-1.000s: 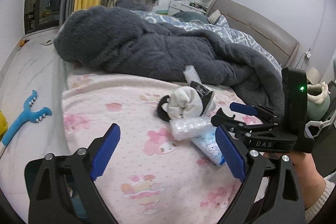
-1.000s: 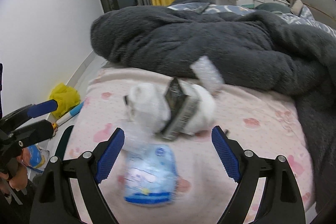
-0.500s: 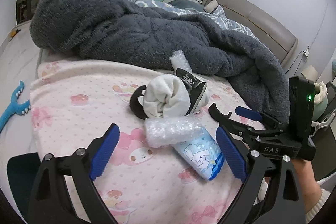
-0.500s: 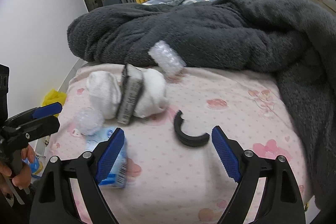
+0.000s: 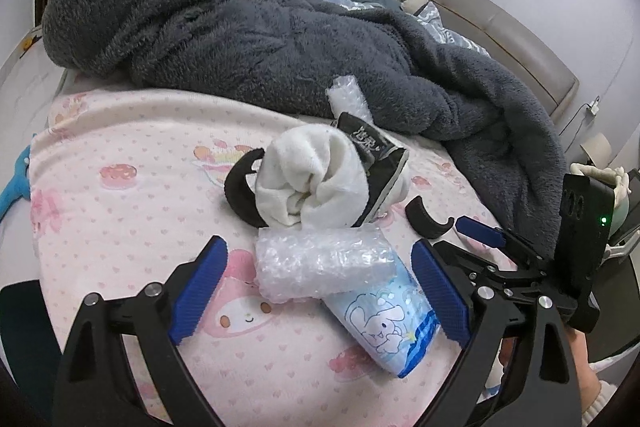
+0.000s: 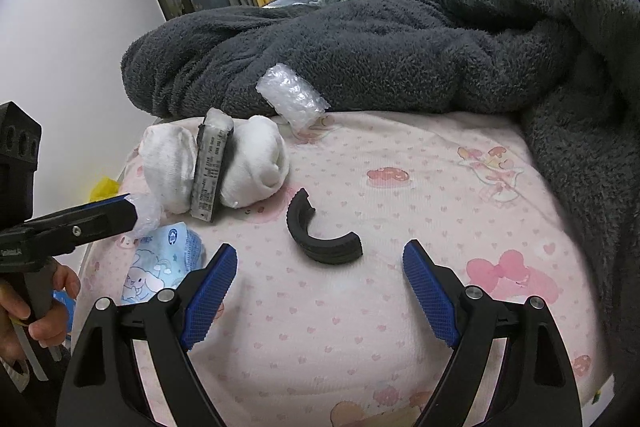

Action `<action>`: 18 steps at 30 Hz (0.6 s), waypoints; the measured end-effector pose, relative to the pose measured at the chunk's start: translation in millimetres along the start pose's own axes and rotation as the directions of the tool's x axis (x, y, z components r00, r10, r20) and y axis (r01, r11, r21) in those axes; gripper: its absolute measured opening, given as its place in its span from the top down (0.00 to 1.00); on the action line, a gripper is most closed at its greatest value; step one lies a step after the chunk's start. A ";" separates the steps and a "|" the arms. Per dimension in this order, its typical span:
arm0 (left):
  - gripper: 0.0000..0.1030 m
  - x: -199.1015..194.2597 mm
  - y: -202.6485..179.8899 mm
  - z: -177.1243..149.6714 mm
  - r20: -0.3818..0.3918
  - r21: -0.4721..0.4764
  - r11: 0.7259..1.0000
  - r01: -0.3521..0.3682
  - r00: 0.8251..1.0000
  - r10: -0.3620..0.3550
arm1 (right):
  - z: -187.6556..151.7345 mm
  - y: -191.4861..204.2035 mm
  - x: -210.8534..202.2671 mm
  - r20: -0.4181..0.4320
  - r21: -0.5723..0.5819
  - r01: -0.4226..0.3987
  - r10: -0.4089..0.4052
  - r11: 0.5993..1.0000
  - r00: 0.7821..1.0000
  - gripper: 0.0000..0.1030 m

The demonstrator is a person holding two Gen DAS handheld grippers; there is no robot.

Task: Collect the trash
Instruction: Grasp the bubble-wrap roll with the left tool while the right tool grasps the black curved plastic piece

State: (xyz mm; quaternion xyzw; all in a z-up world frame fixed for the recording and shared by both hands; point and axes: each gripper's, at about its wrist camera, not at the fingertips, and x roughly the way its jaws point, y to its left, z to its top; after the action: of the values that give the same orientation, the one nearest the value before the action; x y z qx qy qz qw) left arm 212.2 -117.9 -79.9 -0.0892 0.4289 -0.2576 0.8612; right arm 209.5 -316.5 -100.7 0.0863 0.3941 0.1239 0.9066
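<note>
Bedroom clutter fills the background, with coats hanging at twelve o'clock, and in front of them a pink cartoon-print sheet (image 5: pixel 132 227) covers the bed. A heavy dark grey fleece blanket (image 5: pixel 240 27) is bunched across the far half, which leaves the near half bare for the litter gathered there. Largest of that litter is a rolled white sock bundle (image 5: pixel 312 183) with a dark printed packet (image 5: pixel 372 147) wedged against it, probably dropped together. Just nearer lies a roll of bubble wrap (image 5: pixel 320 263), resting on the top of a blue cartoon-print pouch (image 5: pixel 384 323); a second bubble-wrap piece (image 6: pixel 290 95) leans on the blanket edge. Smallest are two black curved pieces: one (image 6: pixel 320 239) lies alone on the sheet, the other (image 5: pixel 240 187) tucks behind the socks at nine o'clock. The left gripper (image 5: pixel 320 291) has its blue pads spread wide to either side of the bubble-wrap roll and pouch, touching neither. The right gripper (image 6: pixel 320 291) is likewise spread wide and empty, with the lone black curve just beyond it at twelve o'clock, seemingly its target.
</note>
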 end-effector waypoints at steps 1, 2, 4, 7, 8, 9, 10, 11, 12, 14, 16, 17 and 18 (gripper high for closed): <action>0.10 1.6 -0.7 0.3 -0.003 -0.001 1.000 -0.002 1.000 0.002 | 0.1 -0.4 0.6 0.000 0.003 -0.004 0.004 1.000 1.000 0.16; 0.14 3.4 -0.1 0.2 -0.009 -0.003 1.000 -0.007 1.000 0.007 | 0.4 -0.5 1.4 0.002 0.004 -0.009 0.009 1.000 1.000 0.17; 0.19 5.2 0.2 0.1 -0.013 -0.007 1.000 -0.014 1.000 0.013 | 0.8 0.7 3.0 0.003 0.000 -0.014 0.014 1.000 1.000 0.20; 0.29 6.6 -0.7 -1.3 -0.017 -0.004 1.000 -0.008 1.000 0.008 | 1.9 3.9 8.5 0.000 -0.012 -0.012 0.012 1.000 1.000 0.24; 0.31 6.1 -0.7 -1.6 -0.016 0.000 1.000 -0.011 1.000 0.011 | 2.4 4.5 10.3 0.000 -0.013 -0.009 0.009 1.000 1.000 0.26; 0.32 5.7 -1.4 -1.9 -0.014 0.006 1.000 -0.015 1.000 0.015 | 2.7 5.1 12.1 -0.001 -0.015 -0.005 0.005 1.000 1.000 0.27; 0.32 5.3 -2.2 -2.0 -0.012 0.009 1.000 -0.016 1.000 0.016 | 3.2 5.6 14.5 -0.002 -0.017 0.000 0.000 1.000 1.000 0.29; 0.33 3.9 -2.9 -2.1 -0.005 0.010 1.000 -0.013 1.000 0.013 | 3.0 5.4 15.3 -0.002 -0.017 0.005 -0.005 1.000 1.000 0.32; 0.33 3.1 -3.1 -2.3 -0.002 0.011 1.000 -0.009 1.000 0.009 | 3.0 5.5 16.5 -0.002 -0.018 0.010 -0.010 1.000 1.000 0.32; 0.33 0.0 -3.4 -2.2 0.007 0.016 1.000 -0.001 1.000 0.001 | 3.4 4.4 18.8 -0.003 -0.017 0.019 -0.019 1.000 1.000 0.37; 0.33 -2.1 -3.5 -1.3 0.014 0.017 1.000 0.006 1.000 -0.007 | 4.1 3.1 20.3 0.000 -0.013 0.028 -0.028 1.000 1.000 0.39; 0.33 -4.8 -3.3 -0.9 0.021 0.018 1.000 0.010 1.000 -0.010 | 4.4 2.7 20.7 0.001 -0.012 0.029 -0.029 1.000 1.000 0.40; 0.33 -6.0 -3.2 -0.4 0.025 0.019 1.000 0.012 1.000 -0.013 | 5.1 2.6 21.5 0.002 -0.011 0.031 -0.031 0.999 1.000 0.41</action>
State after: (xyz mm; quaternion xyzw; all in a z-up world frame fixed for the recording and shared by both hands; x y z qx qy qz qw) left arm 207.7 -117.4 -74.8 -0.0870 0.4153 -0.2658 0.8656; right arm 227.0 -308.1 -111.5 0.0755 0.3938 0.1118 0.9092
